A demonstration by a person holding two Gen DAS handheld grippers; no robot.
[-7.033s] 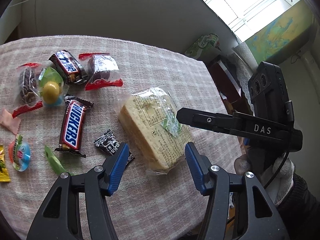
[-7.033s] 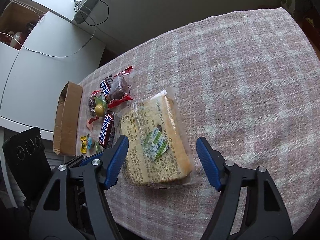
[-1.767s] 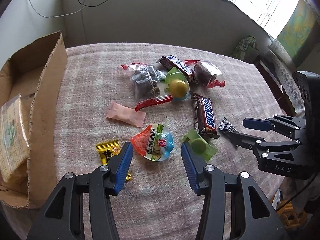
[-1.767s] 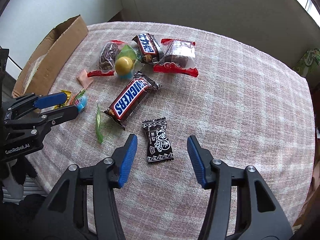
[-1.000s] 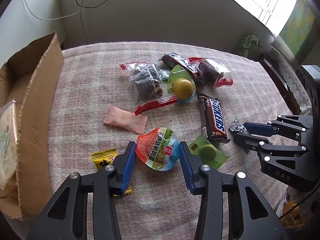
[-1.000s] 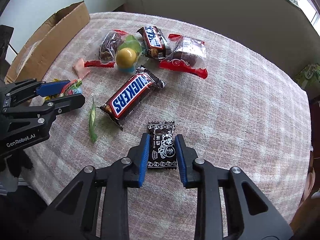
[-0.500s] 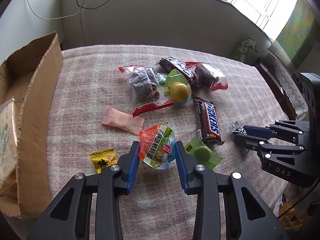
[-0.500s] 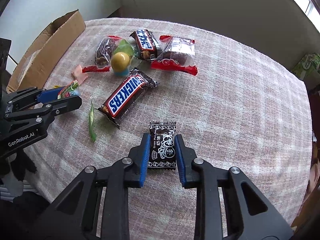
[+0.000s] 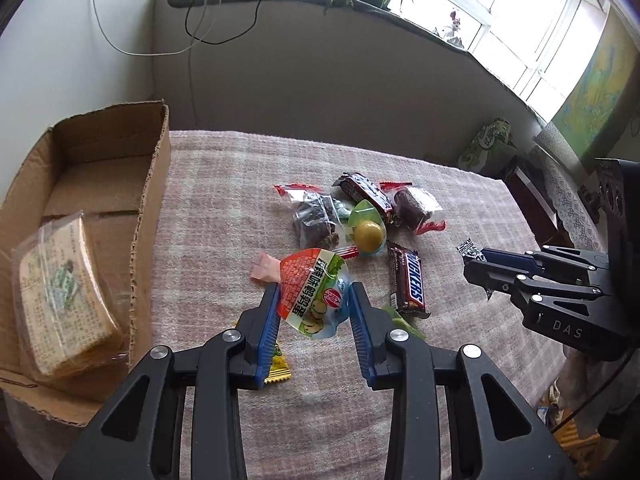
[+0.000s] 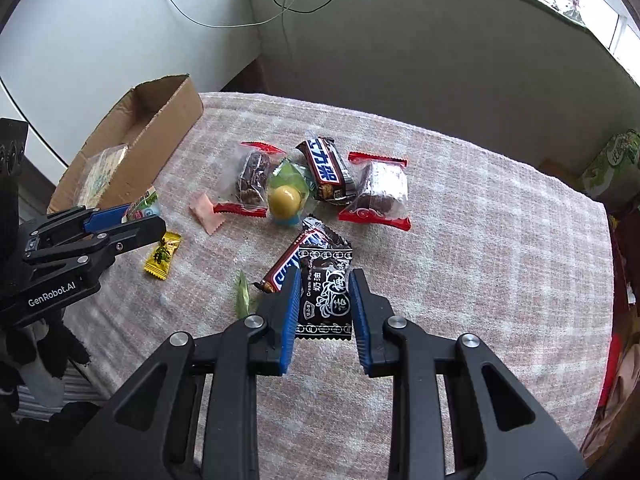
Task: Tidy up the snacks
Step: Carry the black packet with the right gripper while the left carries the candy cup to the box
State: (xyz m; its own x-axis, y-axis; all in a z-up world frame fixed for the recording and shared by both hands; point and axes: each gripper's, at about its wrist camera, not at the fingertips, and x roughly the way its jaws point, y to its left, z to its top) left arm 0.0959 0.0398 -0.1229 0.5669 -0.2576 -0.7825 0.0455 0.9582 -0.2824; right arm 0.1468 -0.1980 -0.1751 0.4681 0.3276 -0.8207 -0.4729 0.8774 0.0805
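At the far left a cardboard box [image 9: 152, 208] sits on the checked tablecloth [image 9: 224, 184], its near corner cut off by the picture edge. Inside lies a wrapped block of crackers [image 9: 64, 292], its label too blurred to read. Next, the left gripper [image 9: 314, 308] is clamped on a jelly cup [image 9: 312, 292] with a red and green lid, lifted above the cloth. The cup hides most of a pink candy [image 9: 262, 270], and the left finger covers part of a yellow candy [image 9: 278, 368]. Beyond lie two clear bags of dark sweets, a yellow ball cup [image 9: 368, 234] and two chocolate bars. At the right, the right gripper [image 10: 324, 300] is closed on a black candy packet [image 10: 324, 292], which covers the near end of a chocolate bar [image 10: 296, 252]. A green wrapper [image 10: 242, 296] lies beside it.
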